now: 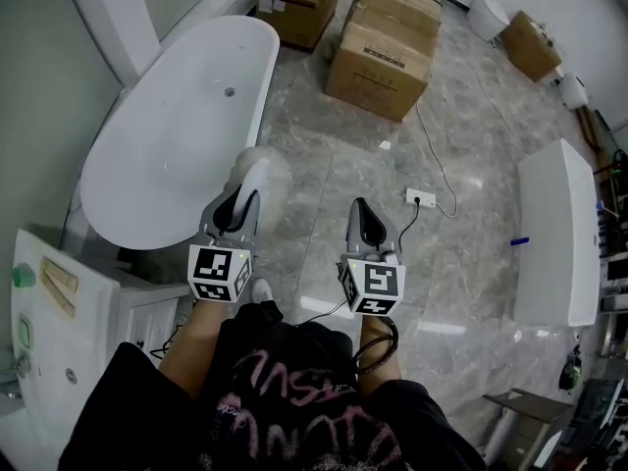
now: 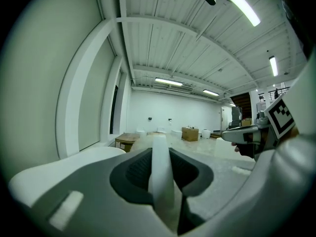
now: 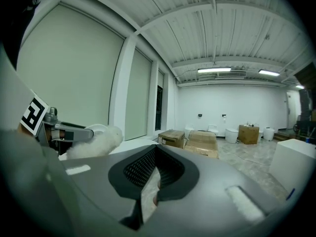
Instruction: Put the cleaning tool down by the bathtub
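Could go wrong by letting go too high: dropped from here onto the grey marble floor [image 1: 461,234], likely to bounce or roll away from the white oval freestanding bathtub [image 1: 167,155] instead of settling by it. Could equally land inside the bathtub if released while swung over its rim. Safer lowered almost to the floor first, right at the bathtub's near end.

Clamped in the left gripper [image 1: 240,204], shut tight on the slim white handle of the white cleaning tool with the fluffy round head [image 1: 267,177]. Runs straight out between the jaws, with the fluffy head past the tips. Hangs in the air just beside the bathtub's near end, apparently clear of its rim and well above the floor.

Nothing in the right gripper [image 1: 368,222]: jaws drawn nearly together, held alongside the left one, on the side away from the bathtub
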Motion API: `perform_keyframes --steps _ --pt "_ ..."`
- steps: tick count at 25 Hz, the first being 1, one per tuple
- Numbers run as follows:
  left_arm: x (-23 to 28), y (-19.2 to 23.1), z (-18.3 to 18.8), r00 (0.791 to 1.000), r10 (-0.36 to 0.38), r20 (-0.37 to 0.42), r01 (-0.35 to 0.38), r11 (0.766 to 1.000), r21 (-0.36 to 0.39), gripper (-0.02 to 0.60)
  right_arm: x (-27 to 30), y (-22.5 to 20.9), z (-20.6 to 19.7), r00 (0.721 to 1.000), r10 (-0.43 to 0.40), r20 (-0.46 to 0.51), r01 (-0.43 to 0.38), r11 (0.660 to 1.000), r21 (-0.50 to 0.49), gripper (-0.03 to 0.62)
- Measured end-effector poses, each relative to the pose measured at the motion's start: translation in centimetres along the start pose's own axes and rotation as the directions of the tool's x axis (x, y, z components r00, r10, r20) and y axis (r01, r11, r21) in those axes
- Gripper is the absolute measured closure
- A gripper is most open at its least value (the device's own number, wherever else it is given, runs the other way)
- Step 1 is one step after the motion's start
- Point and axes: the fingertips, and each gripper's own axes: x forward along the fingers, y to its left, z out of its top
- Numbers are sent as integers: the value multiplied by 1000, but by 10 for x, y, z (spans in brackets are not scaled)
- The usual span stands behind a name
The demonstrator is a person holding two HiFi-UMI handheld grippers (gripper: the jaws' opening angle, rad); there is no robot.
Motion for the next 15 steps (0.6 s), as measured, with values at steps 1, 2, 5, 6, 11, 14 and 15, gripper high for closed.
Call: perform_keyframes --steps 1,2,5,6,11,14,15 --pt "2 5 2 1000 -6 3 6 1000 0 493 3 2 1 1000 -8 1 8 1000 -3 580" --pt "4 10 4 1000 -11 4 11 1000 1 493 6 3 2 1000 -18 0 18 1000 -4 581" --pt "6 20 6 1000 -26 8 26 1000 4 493 10 10 6 999 -35 1 35 999 -4 581" --pt "7 22 7 1000 -30 10 30 1000 5 493 10 11 8 999 -39 2 39 999 -6 580" --pt "10 32 9 999 -46 22 45 999 3 493 13 8 13 997 -81 10 82 996 -27 580" --pt "14 36 11 998 -47 32 48 999 -20 493 14 11 19 996 -83 18 84 996 -35 580" --pt "16 37 12 998 -50 36 51 998 -20 493 14 10 19 996 -86 20 86 996 -35 580"
